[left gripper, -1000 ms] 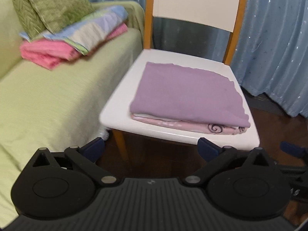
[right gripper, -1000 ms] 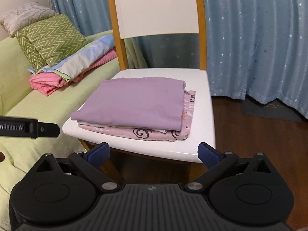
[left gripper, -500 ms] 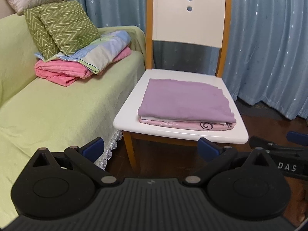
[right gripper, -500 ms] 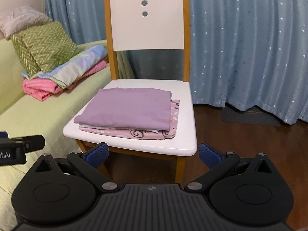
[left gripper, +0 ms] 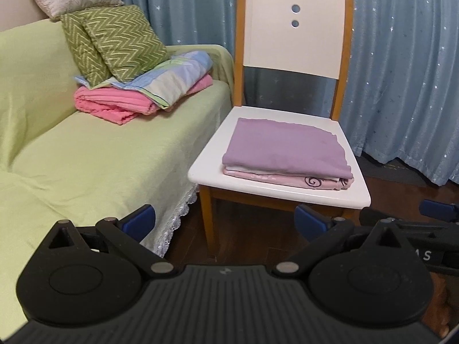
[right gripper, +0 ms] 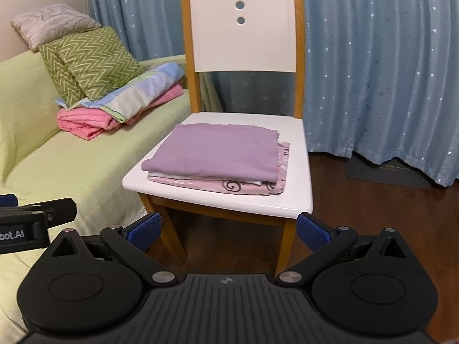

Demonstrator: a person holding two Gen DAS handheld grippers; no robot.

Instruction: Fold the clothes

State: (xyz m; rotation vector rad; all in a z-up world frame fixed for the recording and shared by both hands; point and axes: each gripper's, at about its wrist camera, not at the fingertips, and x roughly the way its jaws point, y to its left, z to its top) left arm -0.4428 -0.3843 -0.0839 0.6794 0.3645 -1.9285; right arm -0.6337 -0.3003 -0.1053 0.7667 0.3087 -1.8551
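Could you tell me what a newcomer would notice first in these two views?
Probably the purple folded cloth topping a small pile on the white chair before the blue starry curtain. Next, the green zigzag cushions on pink and blue bedding at the sofa's far end.

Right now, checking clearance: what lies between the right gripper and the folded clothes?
Only the chair seat's front edge and open air separate right gripper from folded clothes, per right wrist view.

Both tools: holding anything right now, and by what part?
Nothing held. The left tool and the right tool are both open and empty, short of the folded purple garment on the chair.
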